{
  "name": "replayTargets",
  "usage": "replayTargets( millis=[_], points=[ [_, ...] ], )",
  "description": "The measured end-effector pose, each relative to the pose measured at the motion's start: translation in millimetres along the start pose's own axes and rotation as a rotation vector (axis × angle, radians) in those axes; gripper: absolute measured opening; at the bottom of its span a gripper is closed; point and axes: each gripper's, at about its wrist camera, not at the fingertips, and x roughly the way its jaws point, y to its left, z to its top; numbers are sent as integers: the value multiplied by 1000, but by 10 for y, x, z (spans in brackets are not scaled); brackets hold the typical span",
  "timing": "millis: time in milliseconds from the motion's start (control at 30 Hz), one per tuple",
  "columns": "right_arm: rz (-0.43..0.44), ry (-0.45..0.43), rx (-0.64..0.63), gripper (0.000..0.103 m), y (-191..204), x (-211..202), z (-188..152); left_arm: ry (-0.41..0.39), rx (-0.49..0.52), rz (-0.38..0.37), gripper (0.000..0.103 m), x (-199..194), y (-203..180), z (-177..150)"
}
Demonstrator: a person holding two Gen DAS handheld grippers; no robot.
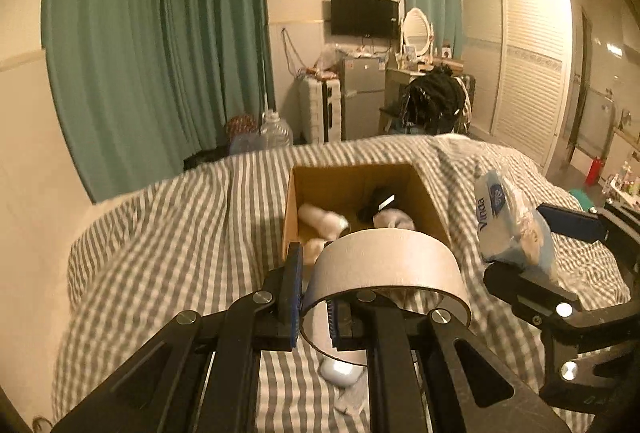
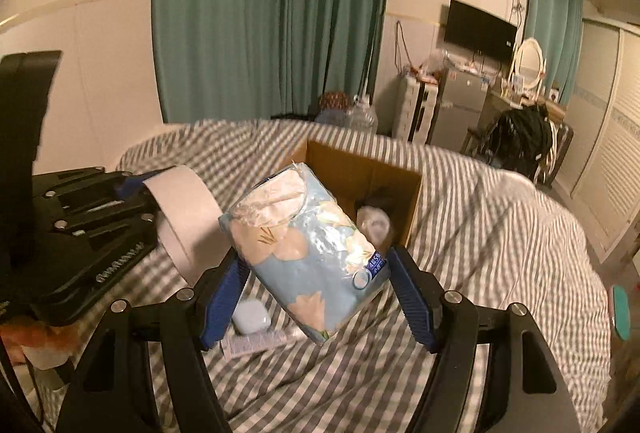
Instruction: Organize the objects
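My left gripper [image 1: 314,297] is shut on the wall of a wide roll of tape [image 1: 390,265] and holds it above the striped bed, just short of an open cardboard box [image 1: 354,177]. The box holds white rolled items [image 1: 322,219] and a black object [image 1: 378,203]. My right gripper [image 2: 316,293] is shut on a blue tissue pack [image 2: 308,253] and holds it in the air before the box [image 2: 360,169]. The pack also shows in the left wrist view [image 1: 514,225]. The tape roll [image 2: 186,213] and the left gripper show at the left of the right wrist view.
A pale blue earbud case [image 2: 251,316] and a small white tube [image 2: 256,344] lie on the striped sheet [image 2: 500,233] under the grippers. Beyond the bed stand green curtains [image 1: 160,53], a small fridge [image 1: 362,101], a dressing table and a chair with dark clothes [image 1: 436,99].
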Motion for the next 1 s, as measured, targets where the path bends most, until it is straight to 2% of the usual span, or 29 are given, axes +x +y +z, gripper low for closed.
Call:
replayTargets(
  millis=[267, 533, 733, 1000],
  points=[
    [-2, -77, 2, 70, -133, 22, 479, -53, 23, 15, 11, 187, -7, 498],
    [-8, -88, 22, 70, -403, 462, 836, -40, 40, 7, 11, 780, -8, 865],
    [-12, -45, 40, 70, -605, 1022, 973, 9, 55, 3, 11, 1390, -30, 939],
    [-13, 30, 80, 70, -836, 1743, 930, 85, 70, 8, 11, 2140, -67, 779]
  ],
)
